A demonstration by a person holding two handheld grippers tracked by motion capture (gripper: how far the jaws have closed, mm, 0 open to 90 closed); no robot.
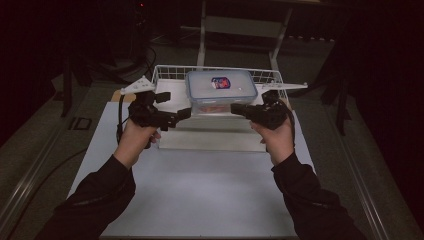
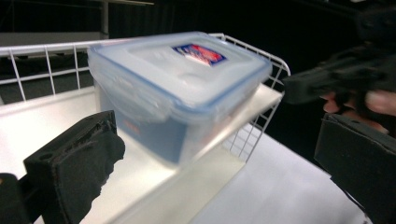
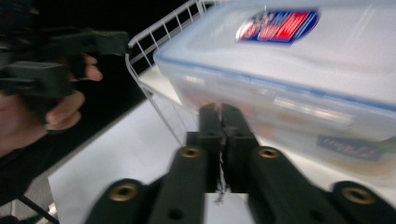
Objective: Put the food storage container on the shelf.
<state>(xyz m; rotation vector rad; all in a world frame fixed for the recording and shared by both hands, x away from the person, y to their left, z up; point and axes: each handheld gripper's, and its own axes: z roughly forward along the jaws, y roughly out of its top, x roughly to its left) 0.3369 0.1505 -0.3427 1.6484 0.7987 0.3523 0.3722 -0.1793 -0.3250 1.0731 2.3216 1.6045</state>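
The left gripper (image 1: 184, 114) hovers at the near left corner of the plastic container (image 1: 220, 90), its jaws wide apart and gripping nothing; in the left gripper view the container (image 2: 180, 88) sits between and beyond the two black pads, apart from both. The container, a clear lidded box with a blue seal and a red and blue label (image 1: 220, 82), rests on a white board (image 2: 140, 172) inside the wire basket (image 1: 170, 72) at the far middle of the surface (image 1: 200, 195). On the right, the right gripper (image 1: 236, 108) has its jaws pressed together with nothing between them, their tips at the container's near wall (image 3: 280, 112), close to or touching a side latch; which one I cannot tell.

To do this well, I judge the left jaws should close in squarely on the container's side under the lid rim. The right tip should press gently so the box does not slide on the smooth board.
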